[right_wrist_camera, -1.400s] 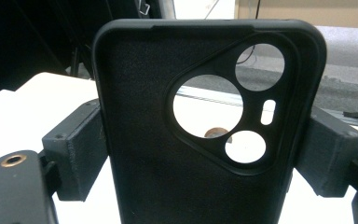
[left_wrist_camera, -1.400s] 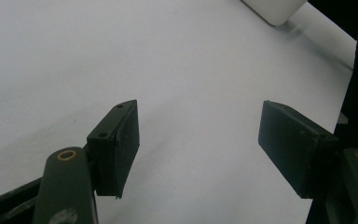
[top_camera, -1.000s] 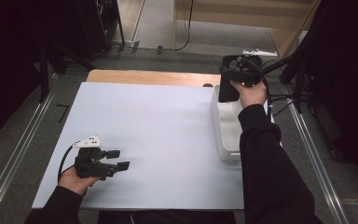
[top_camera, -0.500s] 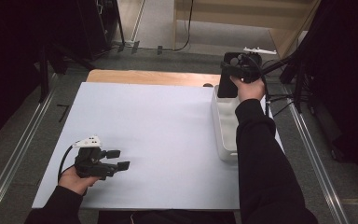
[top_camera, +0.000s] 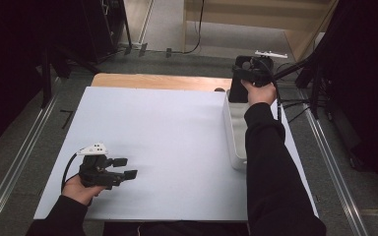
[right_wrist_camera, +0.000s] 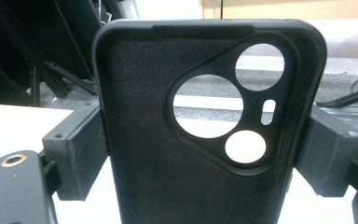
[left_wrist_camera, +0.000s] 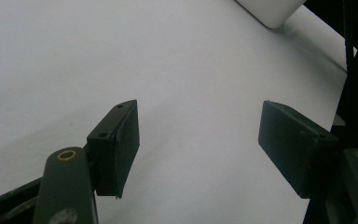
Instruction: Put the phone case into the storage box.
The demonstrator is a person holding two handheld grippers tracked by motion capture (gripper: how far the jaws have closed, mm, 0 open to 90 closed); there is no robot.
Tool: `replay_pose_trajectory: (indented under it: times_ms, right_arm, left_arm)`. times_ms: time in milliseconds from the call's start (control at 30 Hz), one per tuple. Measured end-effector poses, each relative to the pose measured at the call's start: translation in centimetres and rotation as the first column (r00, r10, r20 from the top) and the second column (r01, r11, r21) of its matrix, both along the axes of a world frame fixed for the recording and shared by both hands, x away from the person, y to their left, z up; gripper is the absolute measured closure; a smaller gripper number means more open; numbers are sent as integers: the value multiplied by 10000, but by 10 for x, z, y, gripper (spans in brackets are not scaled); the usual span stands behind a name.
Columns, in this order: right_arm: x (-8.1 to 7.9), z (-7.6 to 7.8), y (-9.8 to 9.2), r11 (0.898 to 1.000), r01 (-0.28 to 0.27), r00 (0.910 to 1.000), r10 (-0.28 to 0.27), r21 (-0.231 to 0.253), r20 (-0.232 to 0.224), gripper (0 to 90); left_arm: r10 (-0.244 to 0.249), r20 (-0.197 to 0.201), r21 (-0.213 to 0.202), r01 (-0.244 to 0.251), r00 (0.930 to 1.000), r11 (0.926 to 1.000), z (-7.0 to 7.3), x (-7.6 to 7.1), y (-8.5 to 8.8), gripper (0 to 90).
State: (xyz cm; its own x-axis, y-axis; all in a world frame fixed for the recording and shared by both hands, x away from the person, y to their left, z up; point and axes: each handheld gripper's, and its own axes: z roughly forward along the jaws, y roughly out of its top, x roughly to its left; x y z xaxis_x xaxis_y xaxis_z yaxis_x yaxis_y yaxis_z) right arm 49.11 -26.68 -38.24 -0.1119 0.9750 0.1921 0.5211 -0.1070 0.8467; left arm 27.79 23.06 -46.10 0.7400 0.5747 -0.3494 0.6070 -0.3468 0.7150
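Two grippers work one bench [top_camera: 177, 132]. High view: left gripper [top_camera: 120, 173] rests near the front-left edge, wide bare board ahead; right gripper [top_camera: 238, 86] holds a case [top_camera: 237, 88] over the tray's [top_camera: 231, 132] far end. Left gripper view: fingers [left_wrist_camera: 116, 140] apart, empty. Right gripper view: fingers [right_wrist_camera: 77, 149] clamp the case's [right_wrist_camera: 168, 154] side edges, upright.

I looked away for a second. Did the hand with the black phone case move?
Yes. The right gripper with the phone case has shifted left along the far end of the white tray and dipped slightly toward it.
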Motion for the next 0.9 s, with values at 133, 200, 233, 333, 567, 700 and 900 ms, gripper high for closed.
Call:
replay_pose_trajectory:
  times_ms: [133, 200, 233, 333, 567, 700, 900]
  right_arm:
    - [3, -5, 0, 9999, 106, 9999, -106, -18, -86, 123]
    - [4, -7, 1, 9999, 74, 9999, -74, -78, -83, 122]
    - [5, -7, 1, 9999, 75, 9999, -77, -123, -98, 122]
    - [6, -10, 3, 9996, 73, 9999, -76, -261, -128, 122]
    - [5, -17, 5, 9998, 49, 9999, -52, -216, -154, 122]
    - [6, -22, 6, 9991, 36, 9995, -48, -419, -301, 122]
    - [6, -28, 7, 9992, 75, 9995, -87, -396, -302, 122]
  left_arm:
    - [48, -30, -20, -48, 10000, 10000, 0, 0, 0, 288]
    - [44, -20, -13, -44, 10000, 10000, 0, 0, 0, 288]
    - [51, -19, -16, -51, 10000, 10000, 0, 0, 0, 288]
    - [44, -29, -29, -44, 10000, 10000, 0, 0, 0, 288]
    - [11, -7, -29, -11, 10000, 10000, 0, 0, 0, 288]
    - [-6, -11, -20, 6, 10000, 10000, 0, 0, 0, 288]
    - [48, -36, -81, -48, 10000, 10000, 0, 1, 0, 288]
